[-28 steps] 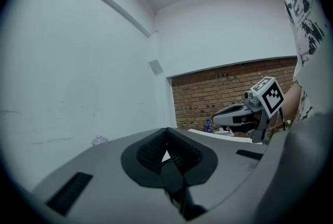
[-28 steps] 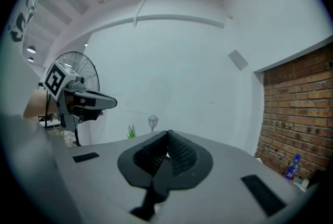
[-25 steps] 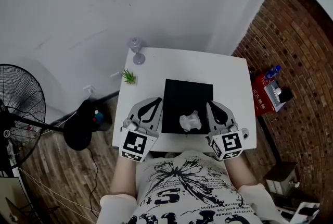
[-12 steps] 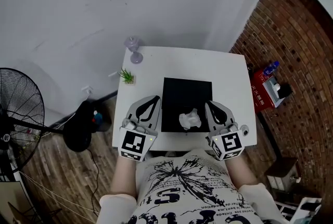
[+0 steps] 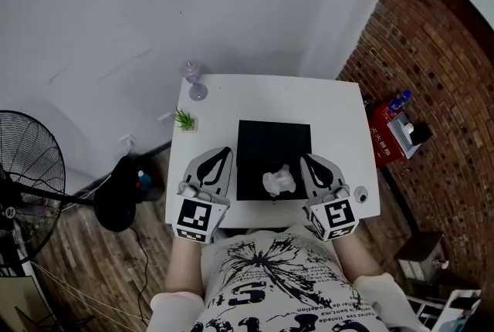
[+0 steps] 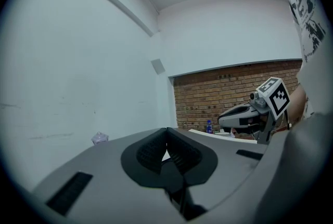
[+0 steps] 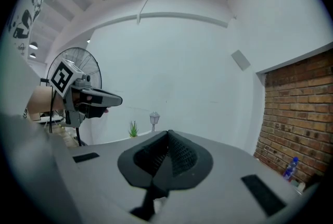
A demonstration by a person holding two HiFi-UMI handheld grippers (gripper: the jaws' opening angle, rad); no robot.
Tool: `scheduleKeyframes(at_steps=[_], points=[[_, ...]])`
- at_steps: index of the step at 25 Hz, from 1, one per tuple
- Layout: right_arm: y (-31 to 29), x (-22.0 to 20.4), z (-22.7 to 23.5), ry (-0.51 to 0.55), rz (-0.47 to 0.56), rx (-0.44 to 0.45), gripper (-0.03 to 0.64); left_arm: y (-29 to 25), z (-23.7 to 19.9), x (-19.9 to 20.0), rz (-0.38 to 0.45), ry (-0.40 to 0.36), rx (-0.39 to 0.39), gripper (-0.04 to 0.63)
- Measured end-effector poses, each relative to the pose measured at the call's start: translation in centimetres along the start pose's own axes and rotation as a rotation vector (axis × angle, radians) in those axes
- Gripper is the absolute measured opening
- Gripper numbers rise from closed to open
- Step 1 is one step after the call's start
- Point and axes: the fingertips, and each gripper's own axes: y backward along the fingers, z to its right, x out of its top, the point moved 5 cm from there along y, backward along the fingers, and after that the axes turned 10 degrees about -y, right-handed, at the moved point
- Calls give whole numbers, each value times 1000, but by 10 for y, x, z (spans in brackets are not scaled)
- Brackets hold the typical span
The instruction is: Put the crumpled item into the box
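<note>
On the white table [image 5: 340, 114], the black box [image 5: 273, 145] sat between the left gripper [image 5: 223, 153] and right gripper [image 5: 303, 158], both with jaws pressed together and empty, while the crumpled item [image 5: 279, 181] at its near edge looked light enough for a clumsy nudge to knock it floorward.

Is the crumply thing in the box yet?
Done: nothing clearly; the crumpled item sits at the near edge of the black box, inside or not I cannot tell. In hand: nothing; left gripper and right gripper are shut, empty, beside it. Left: probably grabbing it, dropping it in.
</note>
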Motion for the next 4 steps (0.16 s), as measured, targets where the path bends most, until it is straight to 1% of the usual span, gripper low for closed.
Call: scheduleKeyframes(at_steps=[4], points=[[5,4,7,26,10,-12,12,-4,5,4,8,3,-7,14]])
